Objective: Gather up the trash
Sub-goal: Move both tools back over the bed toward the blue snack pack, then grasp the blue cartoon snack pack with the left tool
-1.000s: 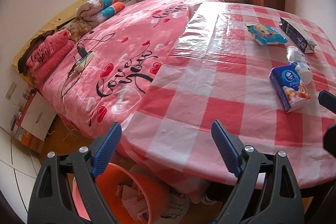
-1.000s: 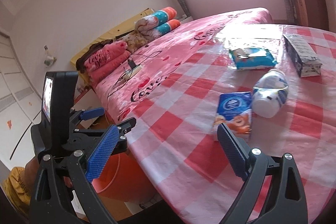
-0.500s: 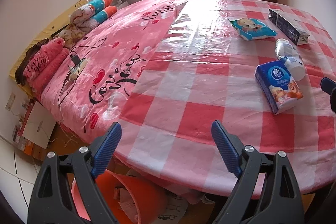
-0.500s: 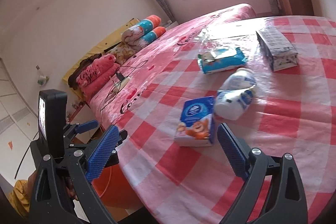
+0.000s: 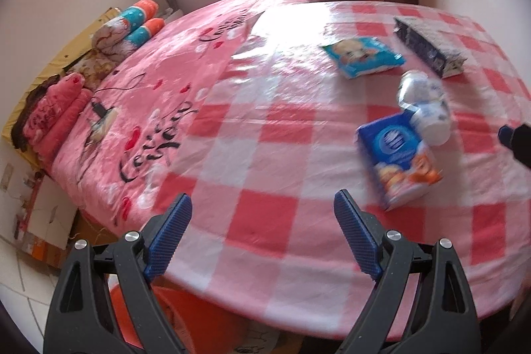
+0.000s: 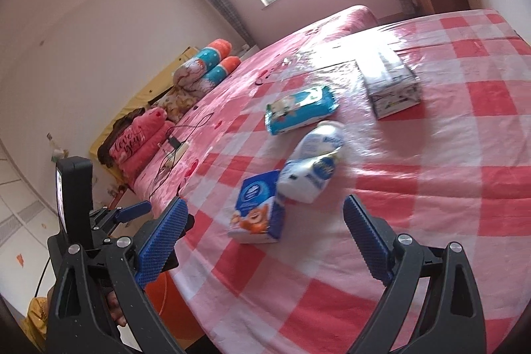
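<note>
On the checked cloth [image 5: 265, 155] covering the desk, four pieces of trash remain uncollected: a blue tissue pack [image 5: 398, 158], a crumpled white bottle [image 5: 424, 105] touching its far end, a teal wipes pack [image 5: 363, 55] beyond, and a dark carton [image 5: 428, 47] farthest back. An orange bin [image 5: 179, 320] stands on the floor below the desk's near edge; its contents cannot be made out. The left tool [image 5: 262, 231] hangs over the near edge with jaws wide apart and nothing between them. The right tool [image 6: 264, 229] is likewise spread and unloaded, with the tissue pack [image 6: 259, 208] just ahead of its tips. Judged from this layout, collection from the desk is not yet begun; all four items still require pickup and transfer to the bin.
</note>
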The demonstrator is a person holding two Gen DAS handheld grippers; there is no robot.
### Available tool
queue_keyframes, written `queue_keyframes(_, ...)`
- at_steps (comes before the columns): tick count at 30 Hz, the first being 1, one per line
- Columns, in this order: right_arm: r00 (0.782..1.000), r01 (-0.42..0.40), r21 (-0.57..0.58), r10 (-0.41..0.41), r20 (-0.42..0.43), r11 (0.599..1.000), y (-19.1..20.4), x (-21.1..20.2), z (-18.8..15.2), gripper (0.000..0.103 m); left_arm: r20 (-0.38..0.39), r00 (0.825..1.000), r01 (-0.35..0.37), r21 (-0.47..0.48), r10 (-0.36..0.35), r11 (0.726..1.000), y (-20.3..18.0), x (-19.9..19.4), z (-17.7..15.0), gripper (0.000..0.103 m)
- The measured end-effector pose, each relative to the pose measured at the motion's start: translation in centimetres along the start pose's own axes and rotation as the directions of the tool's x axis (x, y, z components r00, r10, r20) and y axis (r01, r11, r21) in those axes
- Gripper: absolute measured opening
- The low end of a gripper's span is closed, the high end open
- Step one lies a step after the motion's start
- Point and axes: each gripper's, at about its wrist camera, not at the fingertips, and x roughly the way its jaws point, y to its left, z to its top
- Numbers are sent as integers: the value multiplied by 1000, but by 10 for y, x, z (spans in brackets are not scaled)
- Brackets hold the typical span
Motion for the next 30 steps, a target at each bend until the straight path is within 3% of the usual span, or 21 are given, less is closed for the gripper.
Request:
queue_keyframes(6,998,52,39,-53,20,998,-26,-13,10,94,13,993,115,-28,-115,993,-17,5,33,88)
queue_keyframes(13,996,89,99,-91,10,991,-58,-22,19,94,79,971,215,141,-227,966,-47,27,89,88)
queue_keyframes(20,993,114,99,-113,-18,989,-70,-22,24,94,11,958,272,300,-288,914,-72,75,127,88)
queue_keyframes(24,990,136,78,-132,-53,988,-71,-16,28,94,-24,950,302,330,-312,894,-78,97,137,88)
queue_keyframes(27,983,170,55,-166,-73,984,-72,-12,34,94,-53,934,350,355,-354,867,-82,109,142,88)
queue_keyframes(30,978,195,48,-190,-86,980,-76,-10,43,94,-55,934,347,367,-352,863,-84,118,146,88)
